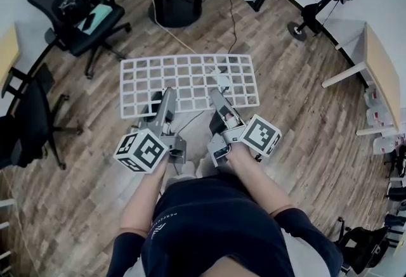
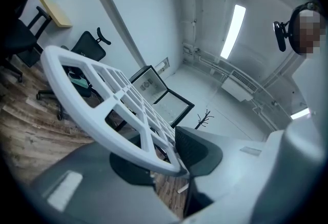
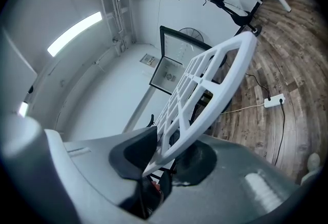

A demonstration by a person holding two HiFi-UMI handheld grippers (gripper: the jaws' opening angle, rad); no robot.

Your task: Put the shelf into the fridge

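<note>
A white grid shelf was held level above the floor, long axis crosswise, its near edge clamped by left gripper and right gripper (the open fridge stood straight ahead)

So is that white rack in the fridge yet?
Out. The shelf hangs level above the wooden floor, its near edge clamped by the left gripper and right gripper.
</note>
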